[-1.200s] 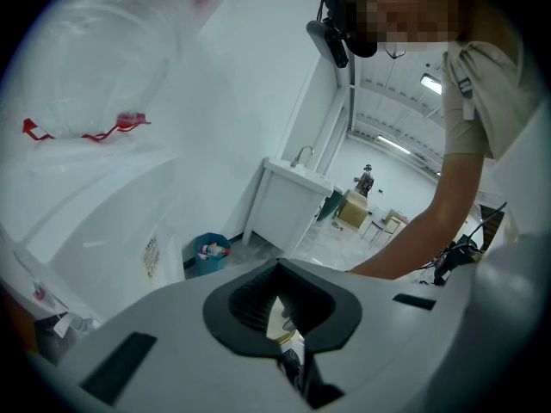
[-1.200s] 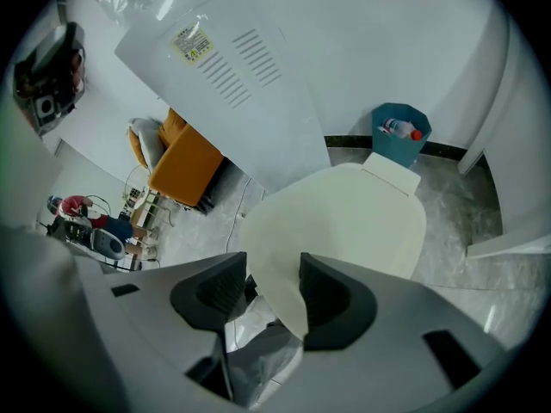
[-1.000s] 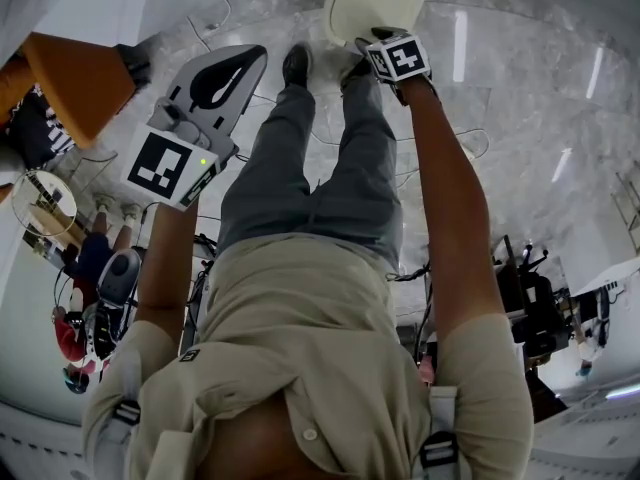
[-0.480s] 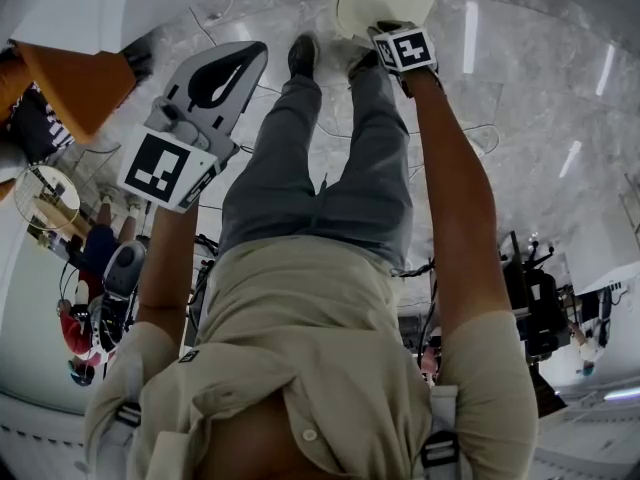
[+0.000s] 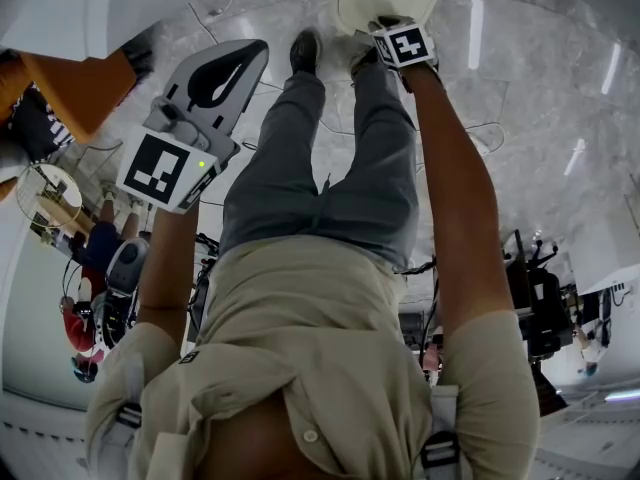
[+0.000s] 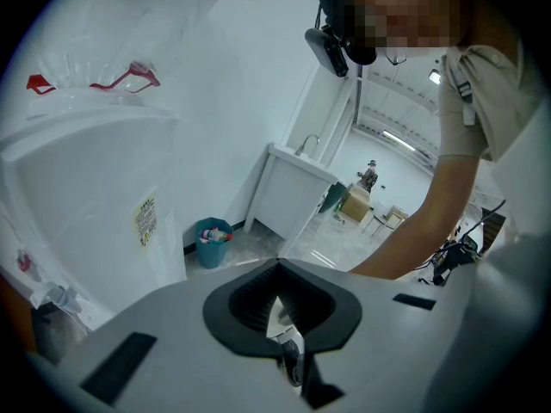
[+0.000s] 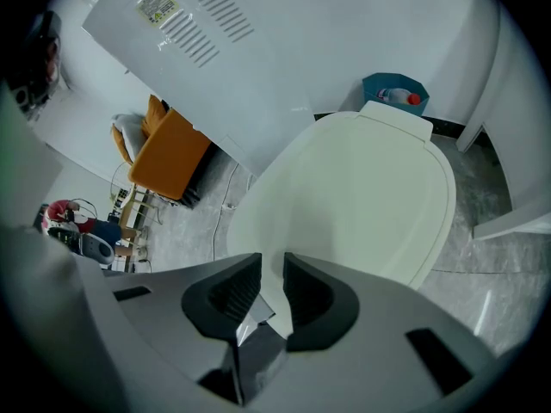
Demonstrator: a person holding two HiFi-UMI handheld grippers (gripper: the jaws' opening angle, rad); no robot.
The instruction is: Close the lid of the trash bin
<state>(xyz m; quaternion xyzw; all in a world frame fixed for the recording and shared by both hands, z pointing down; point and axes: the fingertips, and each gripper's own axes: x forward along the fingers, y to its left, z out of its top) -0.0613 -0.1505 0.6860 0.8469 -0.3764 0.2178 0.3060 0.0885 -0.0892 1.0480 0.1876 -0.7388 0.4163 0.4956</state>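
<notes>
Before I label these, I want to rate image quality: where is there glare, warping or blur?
Head view: strong fisheye warping, with light streaks glaring on the floor. Left gripper view: dark corners and a washed-out wall. Right gripper view: the lid is sharp, straight edges bend, and the corners are dark.

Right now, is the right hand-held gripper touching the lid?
Touching. In the right gripper view, the hand-held gripper pinches the rim of the lid, its jaws closing.
</notes>
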